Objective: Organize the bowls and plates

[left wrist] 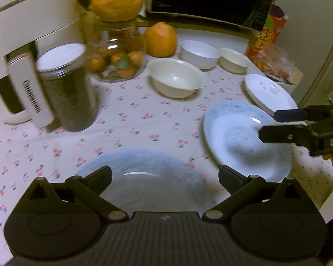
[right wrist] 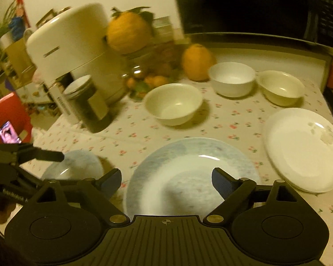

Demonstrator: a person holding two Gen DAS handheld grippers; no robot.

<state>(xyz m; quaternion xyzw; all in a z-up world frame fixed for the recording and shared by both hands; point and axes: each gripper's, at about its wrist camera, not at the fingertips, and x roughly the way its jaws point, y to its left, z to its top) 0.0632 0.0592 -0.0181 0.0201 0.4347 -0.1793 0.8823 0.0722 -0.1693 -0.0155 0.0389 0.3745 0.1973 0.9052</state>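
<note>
Two blue-grey plates lie on the flowered tablecloth. My left gripper [left wrist: 165, 176] is open above the near-left plate [left wrist: 144, 177], empty. My right gripper [right wrist: 166, 180] is open above the second blue-grey plate [right wrist: 188, 173], empty; it also shows in the left wrist view [left wrist: 268, 125] over that plate [left wrist: 239, 137]. A white plate [right wrist: 299, 146] lies at the right. Three bowls stand behind: a cream bowl [right wrist: 173, 103], a white bowl [right wrist: 232, 78] and a cream bowl [right wrist: 280, 87]. The left gripper shows in the right wrist view [right wrist: 55, 155] over the left plate [right wrist: 77, 166].
A white appliance [right wrist: 73, 44], a dark jar with a white lid [right wrist: 86, 104], a glass jar of small oranges [left wrist: 117, 53], large oranges [left wrist: 161, 40] and a microwave [right wrist: 255, 6] crowd the back. A snack bag [left wrist: 275, 64] lies at the far right.
</note>
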